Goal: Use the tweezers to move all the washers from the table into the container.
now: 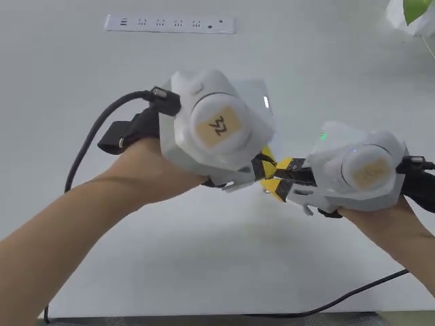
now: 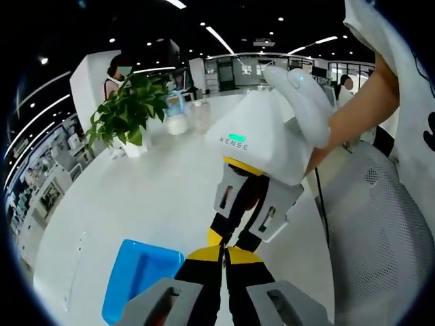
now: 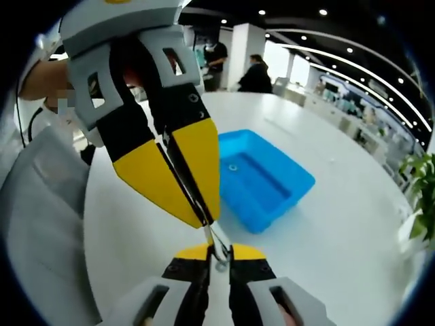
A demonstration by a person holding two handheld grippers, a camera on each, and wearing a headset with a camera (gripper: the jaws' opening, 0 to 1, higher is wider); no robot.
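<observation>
The two grippers meet tip to tip above the white table (image 1: pixel 204 258). My left gripper (image 1: pixel 265 163) (image 2: pixel 224 257) is shut on thin silver tweezers (image 3: pixel 216 243). In the right gripper view its yellow jaws (image 3: pixel 209 221) point down at my right gripper (image 3: pixel 217 255) (image 1: pixel 277 182), whose jaws are closed on the tweezers' end. The blue container (image 3: pixel 272 197) (image 2: pixel 136 278) lies on the table beyond the tips. One small washer (image 3: pixel 233 166) lies inside it. In the left gripper view, the right gripper (image 2: pixel 231 239) faces the camera.
A white power strip (image 1: pixel 170 24) lies at the table's far edge. A potted plant (image 2: pixel 129 115) (image 1: pixel 414 13) stands at the far right corner, with jars (image 2: pixel 187 115) beside it. Black cables (image 1: pixel 95 136) trail from both grippers. People stand in the background.
</observation>
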